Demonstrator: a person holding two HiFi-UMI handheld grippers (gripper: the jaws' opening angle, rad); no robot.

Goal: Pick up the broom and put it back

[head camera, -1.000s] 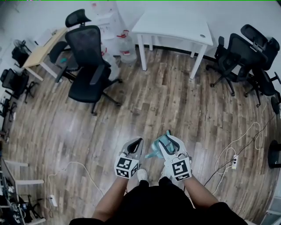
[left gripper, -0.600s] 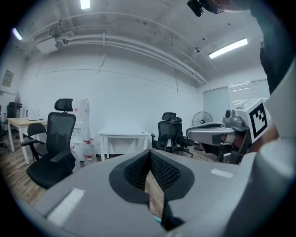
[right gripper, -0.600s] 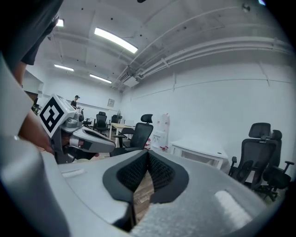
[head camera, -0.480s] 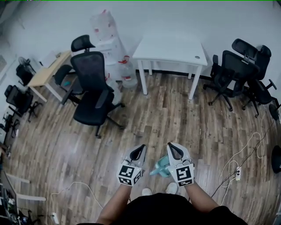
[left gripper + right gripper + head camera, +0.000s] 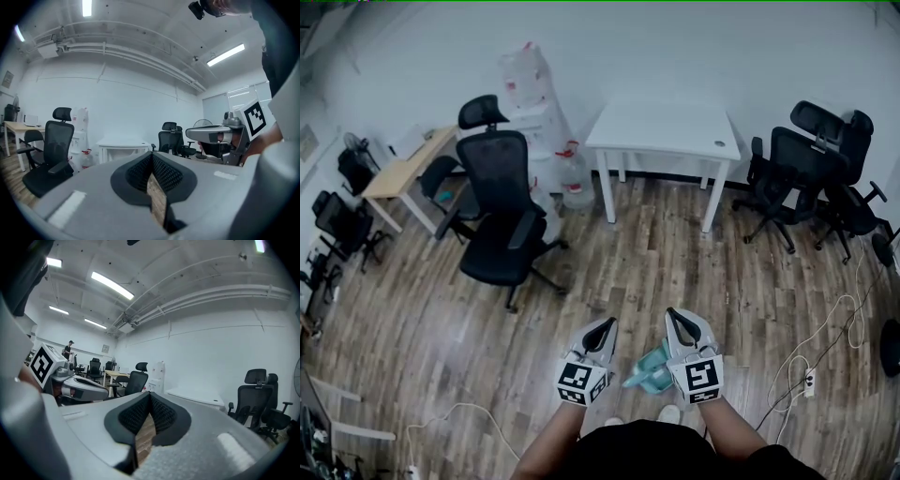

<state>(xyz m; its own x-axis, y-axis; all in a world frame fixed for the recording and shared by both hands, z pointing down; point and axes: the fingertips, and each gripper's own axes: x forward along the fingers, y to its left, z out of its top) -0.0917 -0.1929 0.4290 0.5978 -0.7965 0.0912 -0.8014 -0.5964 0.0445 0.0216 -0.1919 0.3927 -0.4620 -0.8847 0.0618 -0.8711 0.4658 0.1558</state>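
Nearest the person, both grippers were held level, side by side over the wood floor (image 5: 675,253). The left gripper (image 5: 606,325) had its jaws pinched together with nothing in them, only floorboards showing through the gap behind the pads. Same for the right gripper (image 5: 677,316): clenched tight, empty. The teal broom (image 5: 647,372) (small hand-brush kind, hard to make out) sat low between the two, partly tucked under the right gripper, just ahead of a white shoe (image 5: 669,412). Neither gripper was grasping it.

Off to the right a power strip (image 5: 809,380) lay in a tangle of cables, and a white cable (image 5: 459,408) looped across the boards on the left.

Further out, a black office chair (image 5: 502,220) stood on the left in the open floor, right in the walking line. Past it were a wooden desk (image 5: 408,164) and a white table (image 5: 661,127) against the wall, with a bunch of black chairs (image 5: 806,169) parked at the right.

Clear jugs (image 5: 572,178) stood beside the table and a wrapped white stack (image 5: 530,80) behind them; couldn't tell if anything was inside.
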